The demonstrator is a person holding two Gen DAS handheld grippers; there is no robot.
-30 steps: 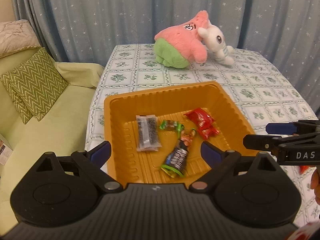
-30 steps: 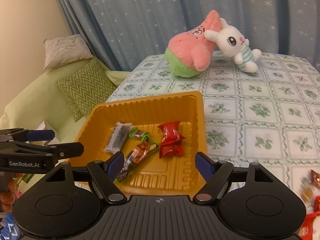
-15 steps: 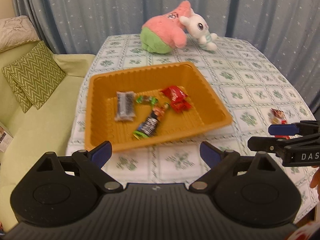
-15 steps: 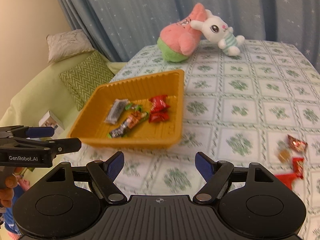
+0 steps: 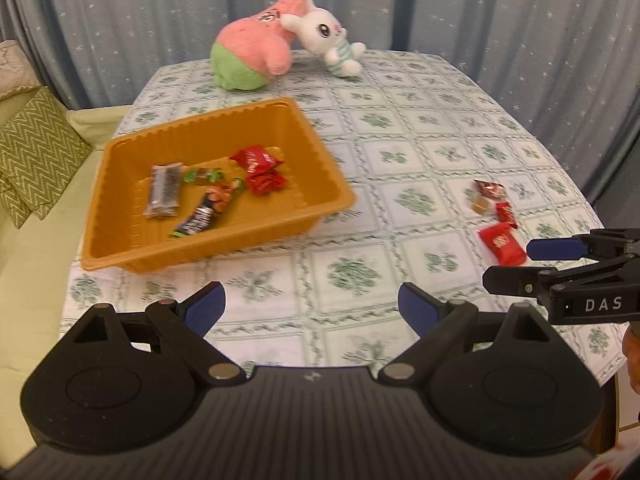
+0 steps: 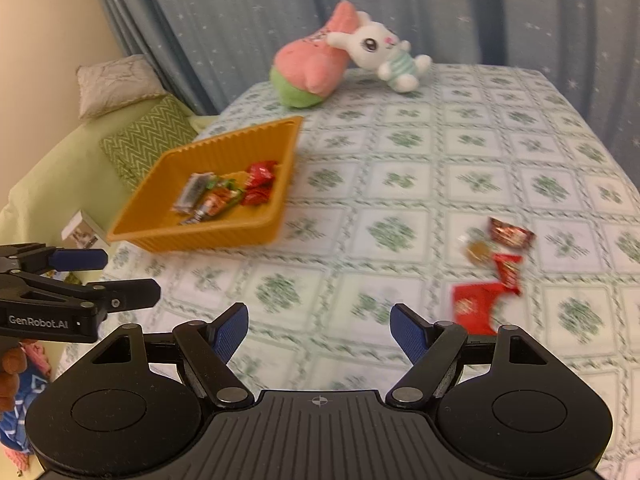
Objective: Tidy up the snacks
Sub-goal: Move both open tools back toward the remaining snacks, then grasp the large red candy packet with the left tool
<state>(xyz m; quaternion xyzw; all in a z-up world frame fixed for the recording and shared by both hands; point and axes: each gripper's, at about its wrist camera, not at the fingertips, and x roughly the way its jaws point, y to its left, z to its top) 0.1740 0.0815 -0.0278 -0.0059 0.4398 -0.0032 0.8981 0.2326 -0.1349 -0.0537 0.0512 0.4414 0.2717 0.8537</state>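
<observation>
Above a flower-print tablecloth (image 5: 400, 184), the left gripper (image 5: 312, 304) and right gripper (image 6: 319, 328) hover empty with jaws spread between fetches, the orange tray (image 5: 120, 252) part-filled, four loose snacks (image 6: 492, 268) awaiting a reach rightward.

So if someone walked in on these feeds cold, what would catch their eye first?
Probably the orange tray at the table's left side, with several wrapped snacks inside. Next, the pink plush and white bunny leaning together at the far edge. Then the loose red wrappers on the cloth, right of the tray and ahead of the right gripper, whose jaws are empty.
</observation>
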